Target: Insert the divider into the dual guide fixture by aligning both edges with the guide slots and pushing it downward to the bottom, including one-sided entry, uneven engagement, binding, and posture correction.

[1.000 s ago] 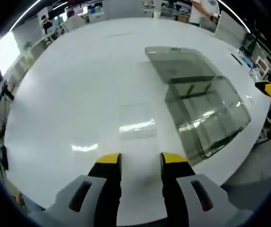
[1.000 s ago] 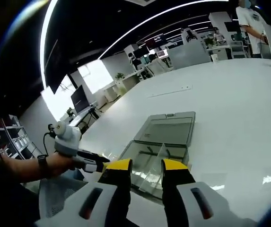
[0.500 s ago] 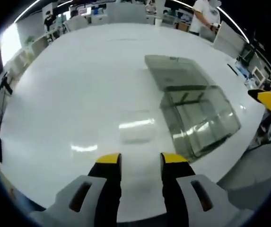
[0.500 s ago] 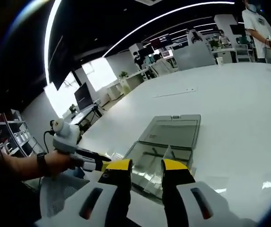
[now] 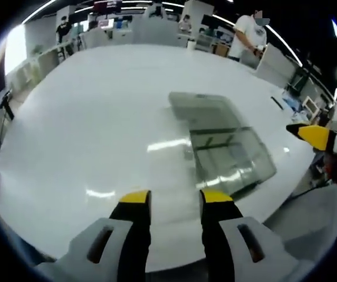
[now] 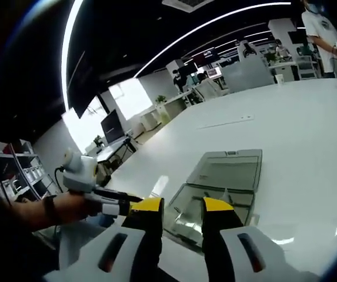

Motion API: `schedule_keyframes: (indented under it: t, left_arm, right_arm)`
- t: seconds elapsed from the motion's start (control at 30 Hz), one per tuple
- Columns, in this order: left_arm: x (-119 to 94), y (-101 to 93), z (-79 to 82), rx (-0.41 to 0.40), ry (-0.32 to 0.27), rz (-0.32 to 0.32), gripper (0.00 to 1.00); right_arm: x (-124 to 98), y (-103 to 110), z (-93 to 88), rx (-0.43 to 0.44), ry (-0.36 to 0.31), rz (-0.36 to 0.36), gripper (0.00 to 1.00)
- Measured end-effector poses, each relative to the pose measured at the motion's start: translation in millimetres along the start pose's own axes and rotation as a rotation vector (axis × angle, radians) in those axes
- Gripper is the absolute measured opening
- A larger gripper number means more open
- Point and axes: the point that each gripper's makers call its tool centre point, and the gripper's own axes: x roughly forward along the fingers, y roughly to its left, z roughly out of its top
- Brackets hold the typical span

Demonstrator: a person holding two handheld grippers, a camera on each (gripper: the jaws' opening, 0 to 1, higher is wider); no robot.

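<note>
Smoke-grey clear plastic marks our target: the open hinged storage box (image 5: 224, 144) lies on the glossy white table (image 5: 80, 117), ahead and to the right of our left gripper (image 5: 173, 198), whose yellow-tipped black jaws stand a little apart with nothing between them. In the left gripper view the box runs lengthwise away from us, its flat lid (image 5: 202, 110) folded back on the far side and its deeper tray toward the table edge nearest us. Our right gripper (image 5: 316, 136) comes in at the right of that view, yellow tip pointing toward the tray, held in a hand.

From the right gripper view the same box (image 6: 221, 188) sits straight ahead of our right gripper (image 6: 182, 204), just past its jaw tips, which are likewise slightly parted and empty. Thin clear partitions show inside the tray (image 6: 206, 208), though we cannot tell which of them is the loose divider, or whether it is seated in its slots. The left gripper (image 6: 112, 205) reaches in from the left of that view, beside the tray's near corner.

We judge the right gripper the nearer of the two, the tray lying almost directly in its line. The next move would seem to turn on closing straight ahead onto the tray, with the left coming across from its side. People stand at desks far behind the table.
</note>
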Motion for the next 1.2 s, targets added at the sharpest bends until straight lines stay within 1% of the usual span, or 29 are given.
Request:
schedule_keyframes:
  t: [0.13,0.37,0.47,0.57,0.63,0.73,0.77,0.83,0.9,1.0,1.2]
  left_arm:
    - [-4,-8.3,6.8,-0.004,-0.033,-0.031,0.31]
    - [-9,-23.1,10.7,0.005,-0.058,-0.068,0.31]
    - [-11,-29.9,11.9,0.018,-0.072,-0.081,0.31]
    - [-15,-39.1,16.9,0.023,-0.099,-0.115,0.31]
    - [-17,-43.4,18.0,0.042,-0.104,-0.126,0.31]
    - [-19,-49.1,21.1,0.026,-0.120,-0.152,0.31]
    - [-19,-50.4,21.2,0.005,-0.119,-0.156,0.31]
    - [-21,-56.8,24.9,0.005,-0.143,-0.186,0.31]
    - [-21,-59.4,24.0,0.003,-0.140,-0.189,0.31]
    - [-22,-68.8,26.4,-0.018,-0.154,-0.225,0.31]
    - [-28,-84.0,32.2,-0.007,-0.193,-0.272,0.31]
  right_arm:
    - [1,6,-2.4,-0.001,0.008,0.010,0.21]
    - [2,12,1.5,-0.014,0.003,0.022,0.21]
    - [2,15,1.8,-0.018,0.002,0.026,0.21]
    - [2,17,2.5,-0.015,-0.001,0.033,0.21]
    - [1,19,2.9,-0.017,-0.004,0.038,0.20]
    - [1,23,2.2,-0.012,0.002,0.052,0.19]
    - [1,24,2.3,-0.014,0.001,0.053,0.19]
    - [1,26,2.2,-0.011,0.002,0.060,0.18]
    - [2,27,2.1,-0.007,0.003,0.065,0.18]
    - [3,30,2.1,-0.007,0.005,0.072,0.18]
    - [2,32,3.4,0.003,0.002,0.074,0.17]
